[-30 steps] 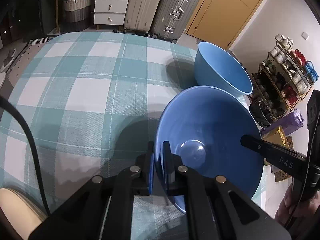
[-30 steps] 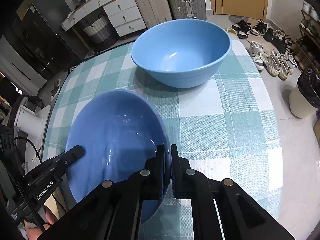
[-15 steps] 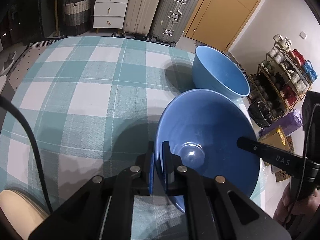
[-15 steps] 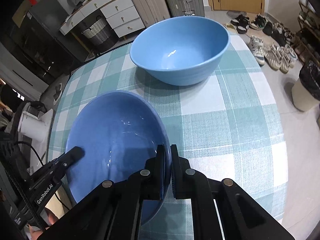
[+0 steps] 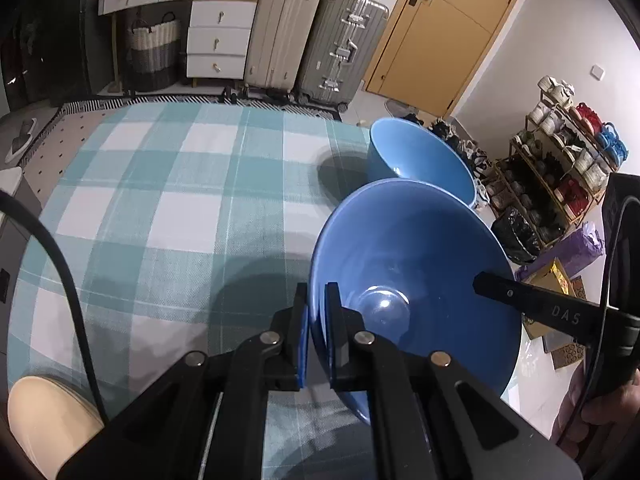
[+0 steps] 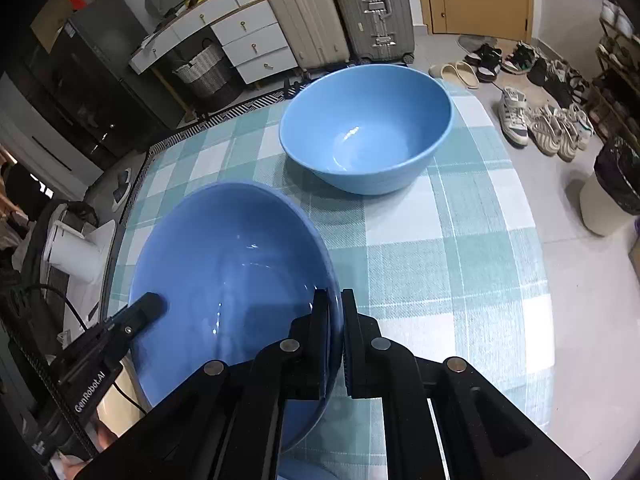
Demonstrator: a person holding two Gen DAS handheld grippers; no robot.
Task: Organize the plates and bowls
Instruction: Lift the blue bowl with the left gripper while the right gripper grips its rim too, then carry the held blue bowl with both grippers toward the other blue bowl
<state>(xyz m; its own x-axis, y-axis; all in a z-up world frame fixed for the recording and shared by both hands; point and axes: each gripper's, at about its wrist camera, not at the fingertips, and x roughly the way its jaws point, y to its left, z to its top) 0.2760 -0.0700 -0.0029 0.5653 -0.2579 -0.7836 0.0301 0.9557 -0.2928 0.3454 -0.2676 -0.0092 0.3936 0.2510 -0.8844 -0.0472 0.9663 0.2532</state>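
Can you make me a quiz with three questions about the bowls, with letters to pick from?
1. Where does the lighter bowl stand?
A. on the checked tablecloth
B. on the floor
C. on the shoe rack

2. How many blue bowls are there?
A. one
B. two
C. four

3. How is the darker bowl held?
A. by nothing
B. by one gripper
C. by both grippers, at opposite rims

Answers:
1 A, it sits on the cloth.
2 B, both views show two.
3 C, the left gripper and right gripper each pinch its rim.
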